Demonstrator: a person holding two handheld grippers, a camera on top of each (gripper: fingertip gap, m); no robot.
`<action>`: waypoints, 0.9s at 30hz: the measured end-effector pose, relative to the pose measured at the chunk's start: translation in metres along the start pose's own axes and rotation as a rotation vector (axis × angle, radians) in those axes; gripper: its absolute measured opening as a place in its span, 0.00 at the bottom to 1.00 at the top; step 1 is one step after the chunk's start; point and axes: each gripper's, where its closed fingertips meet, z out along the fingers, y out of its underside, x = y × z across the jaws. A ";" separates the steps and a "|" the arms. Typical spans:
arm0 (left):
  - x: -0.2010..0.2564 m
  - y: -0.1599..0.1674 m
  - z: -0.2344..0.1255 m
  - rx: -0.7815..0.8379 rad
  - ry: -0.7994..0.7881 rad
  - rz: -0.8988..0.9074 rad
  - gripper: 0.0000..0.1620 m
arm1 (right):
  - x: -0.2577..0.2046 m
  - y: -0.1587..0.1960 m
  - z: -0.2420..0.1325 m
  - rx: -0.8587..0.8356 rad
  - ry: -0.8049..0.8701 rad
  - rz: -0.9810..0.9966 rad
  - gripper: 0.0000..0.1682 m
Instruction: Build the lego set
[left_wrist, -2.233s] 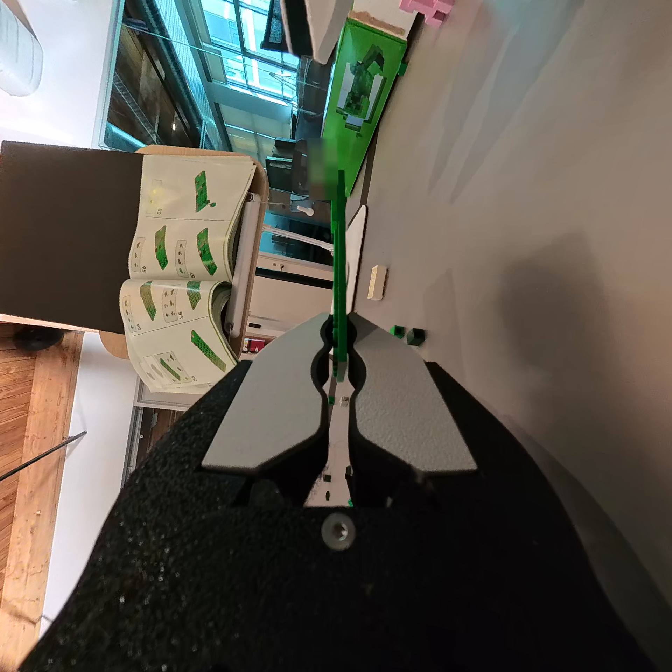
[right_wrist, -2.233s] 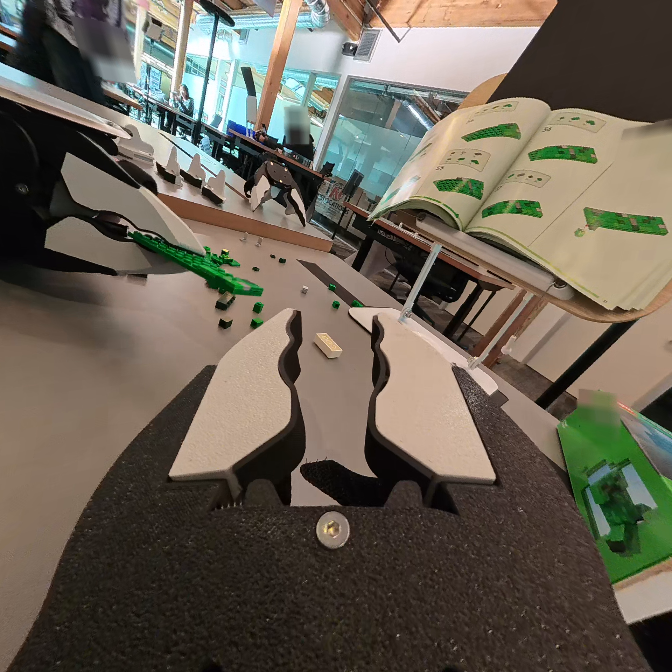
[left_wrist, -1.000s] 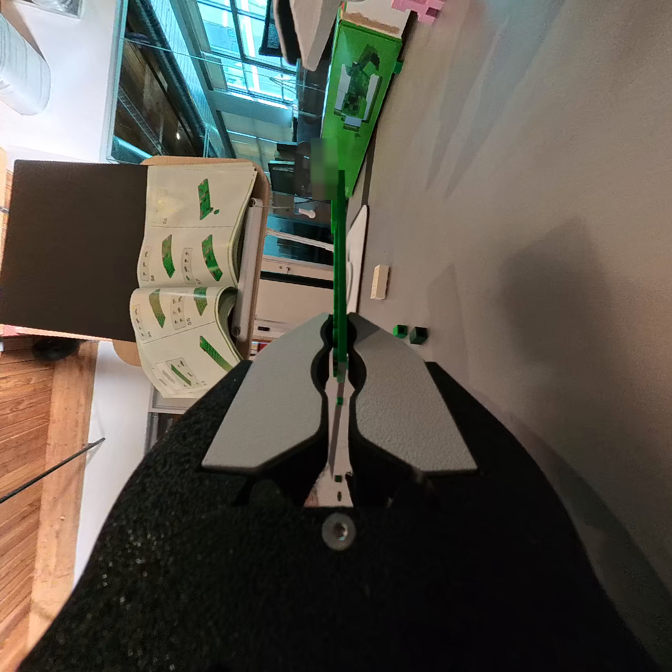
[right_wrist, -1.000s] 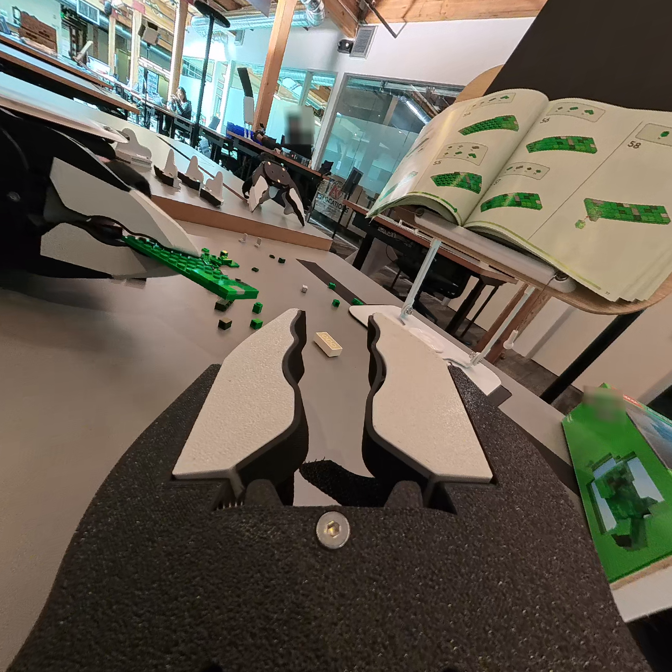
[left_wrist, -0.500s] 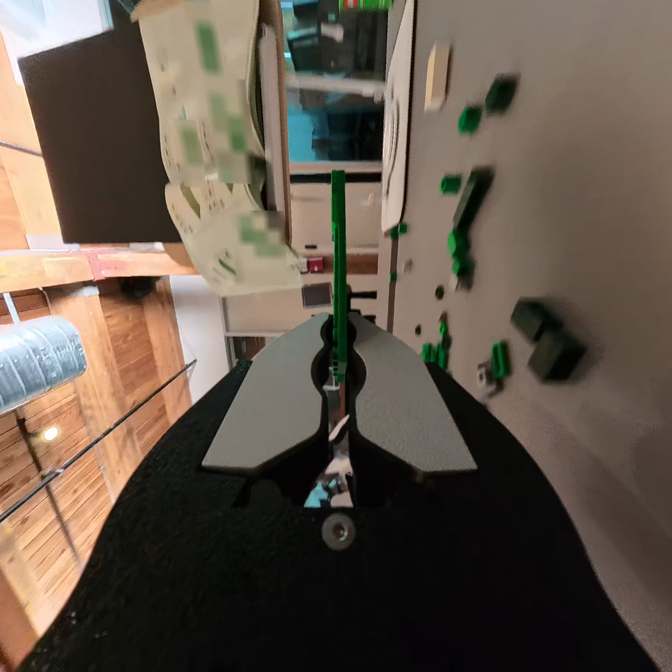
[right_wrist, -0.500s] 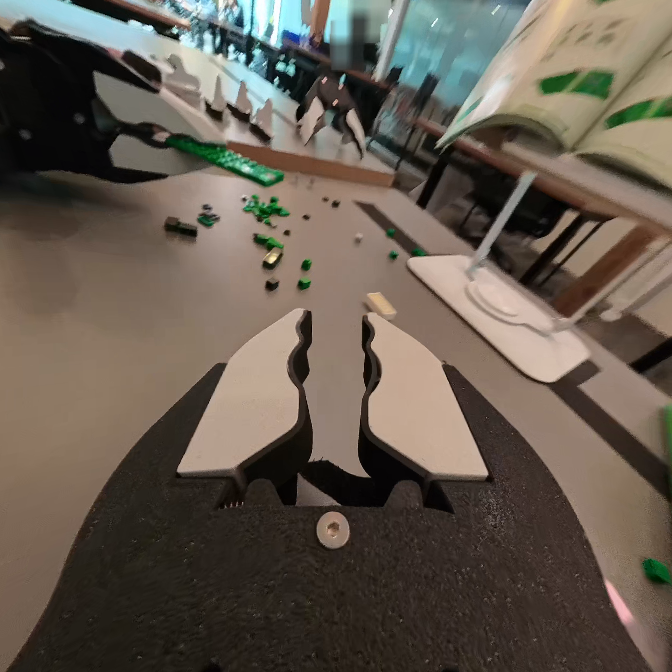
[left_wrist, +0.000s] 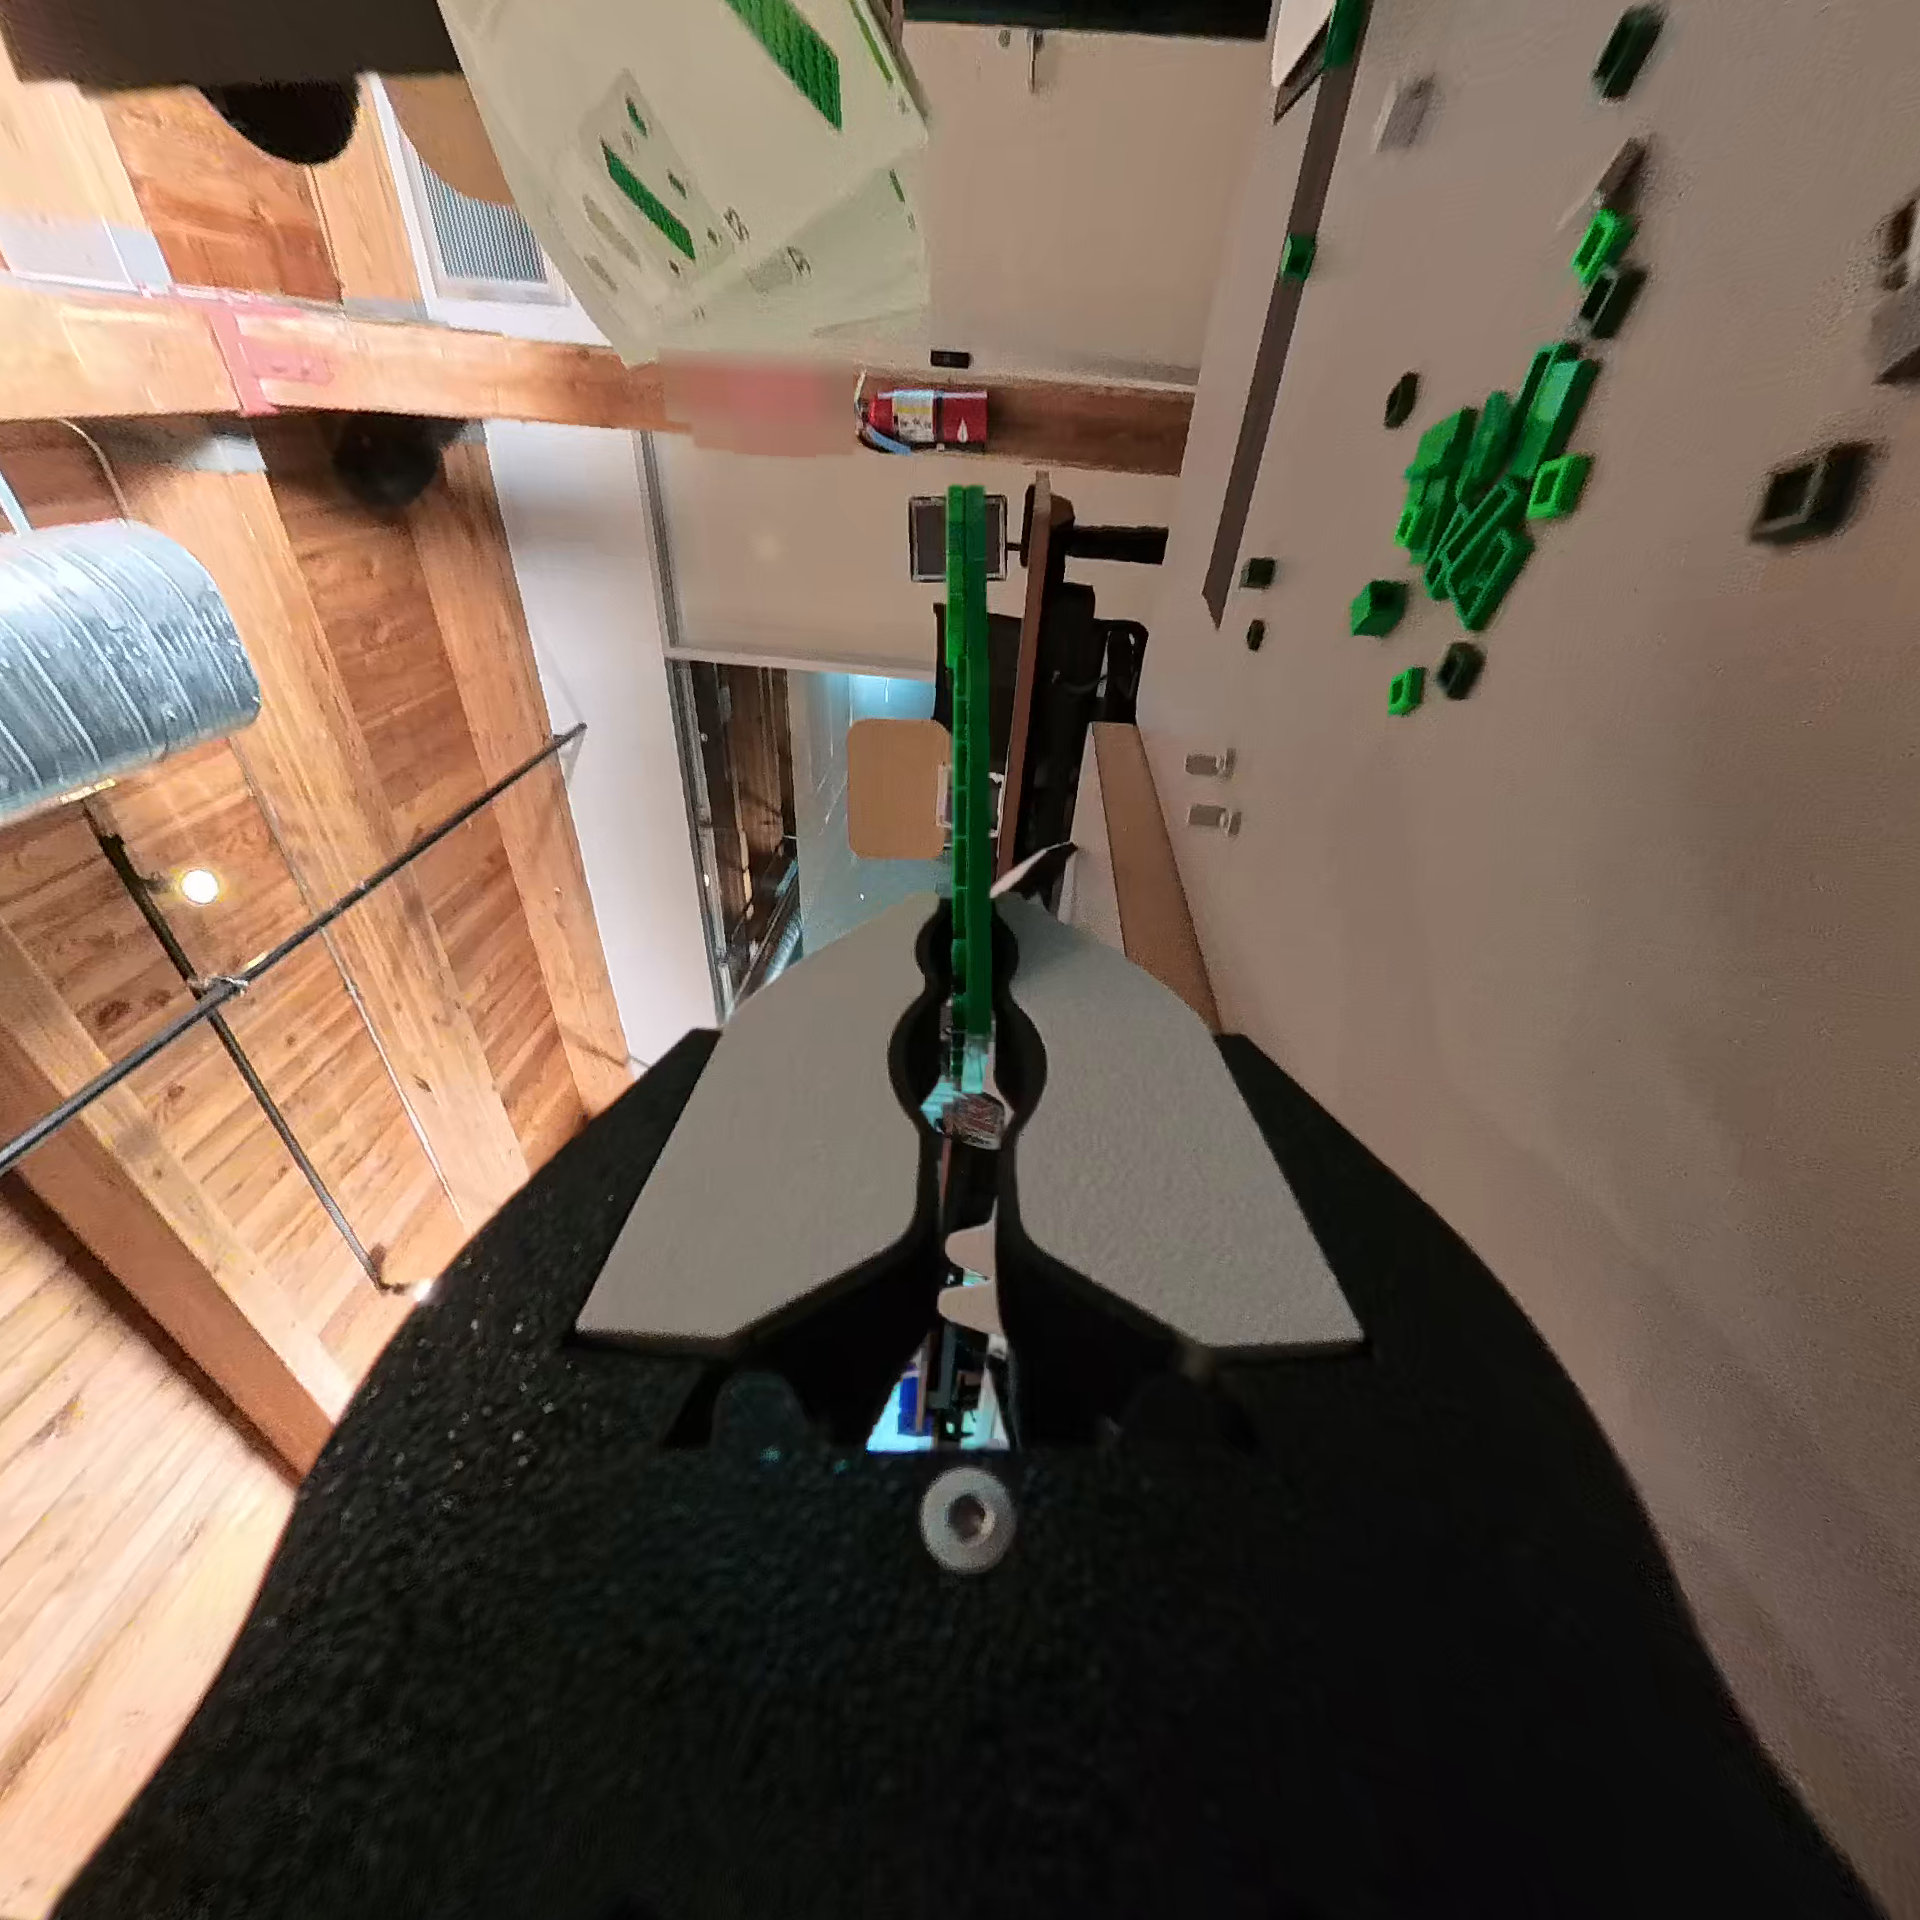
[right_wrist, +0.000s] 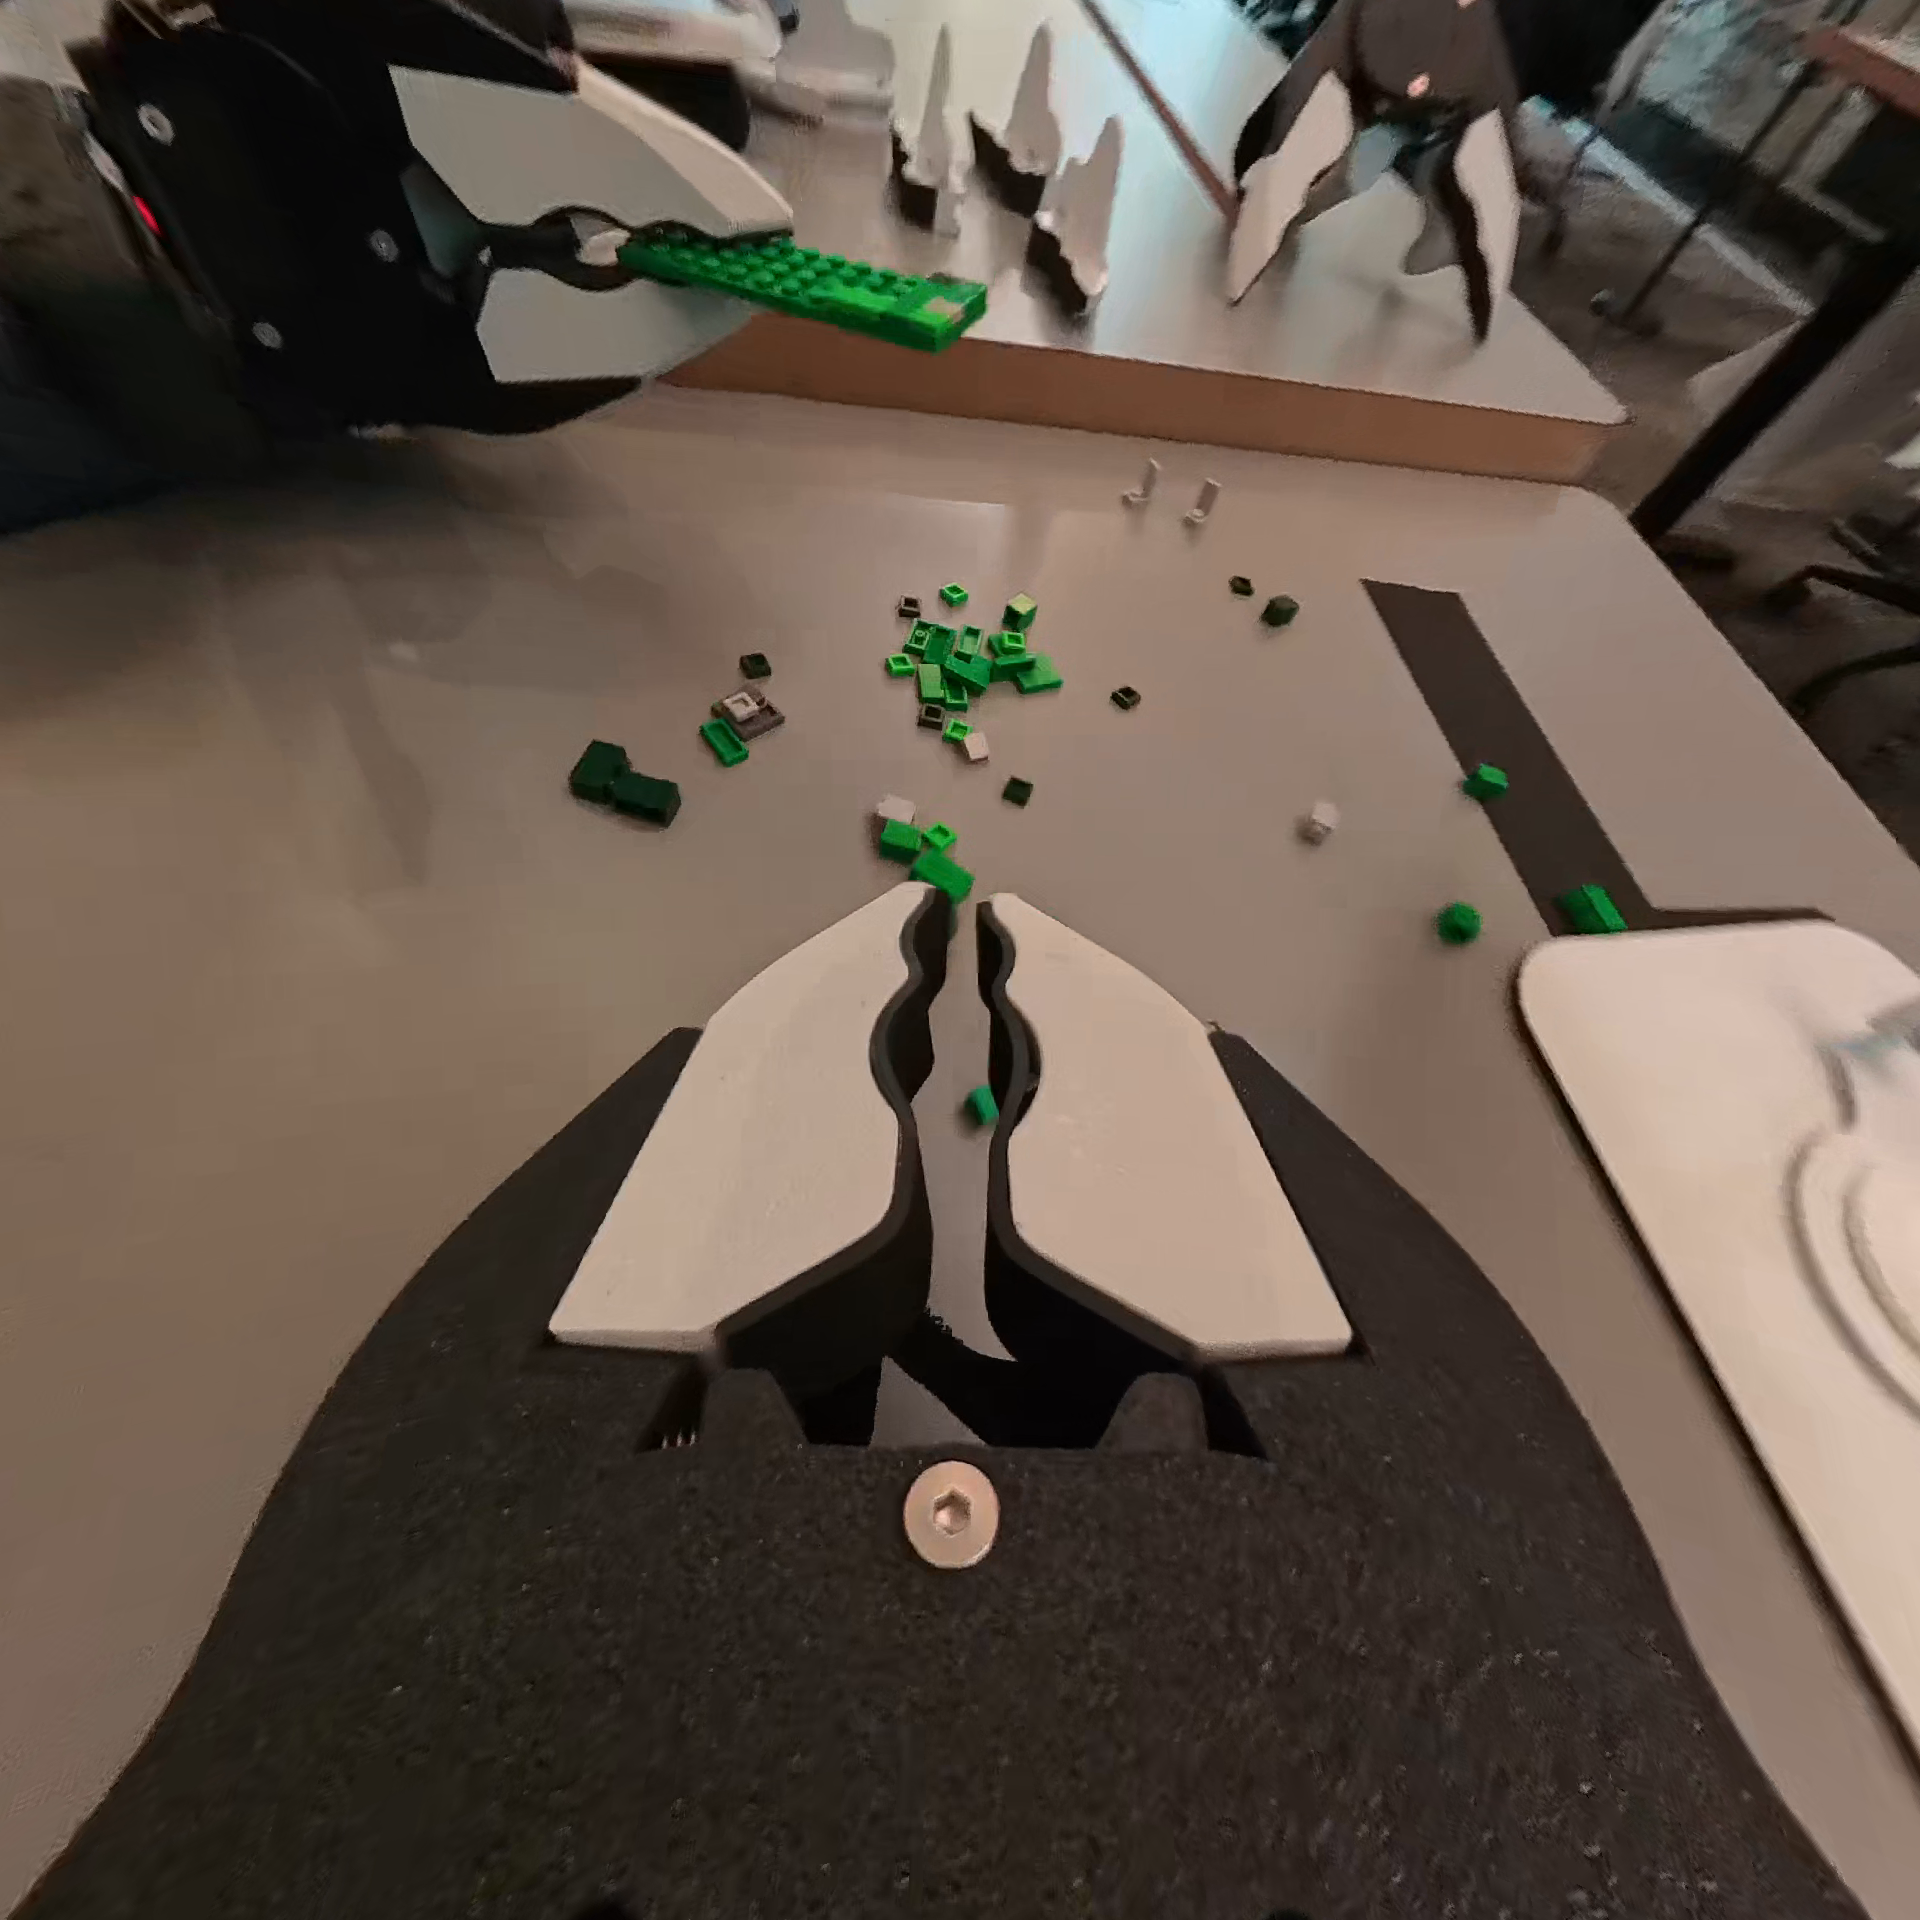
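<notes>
Right wrist view: the right gripper (right_wrist: 964, 914) has been narrowed to a slim gap, empty, and lowered toward small green tiles (right_wrist: 928, 854); a pick seems imminent. At far left, the green plate assembly (right_wrist: 805, 283) is kept clamped by the left gripper (right_wrist: 717, 265).

Long green plate (right_wrist: 805, 281) held level above table, small green pieces (right_wrist: 971, 665) — perhaps tiles — scattered

Instruction booklet (left_wrist: 717, 156) at 12 o'clock in the left wrist view: cut by the top edge, pages blurred. Loose green pieces (left_wrist: 1486, 499) at 2 o'clock: smeared, shapes unclear. Green plate (left_wrist: 966, 727): near end buried between the jaws. Right wrist view: white stand base (right_wrist: 1714, 1122) cut off at 3 o'clock; small green brick (right_wrist: 943, 875) at the jaw tips partly hidden, contact unclear.
</notes>
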 end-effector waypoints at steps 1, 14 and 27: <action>0.001 0.003 0.000 -0.004 0.005 -0.009 0.03 | 0.003 -0.004 0.012 -0.022 -0.015 -0.015 0.03; 0.005 0.002 0.002 0.037 0.028 -0.073 0.03 | 0.035 -0.023 0.137 -0.312 -0.311 -0.084 0.06; 0.006 0.005 0.002 0.028 0.049 -0.088 0.03 | 0.014 -0.002 0.159 -0.516 -0.551 -0.509 0.14</action>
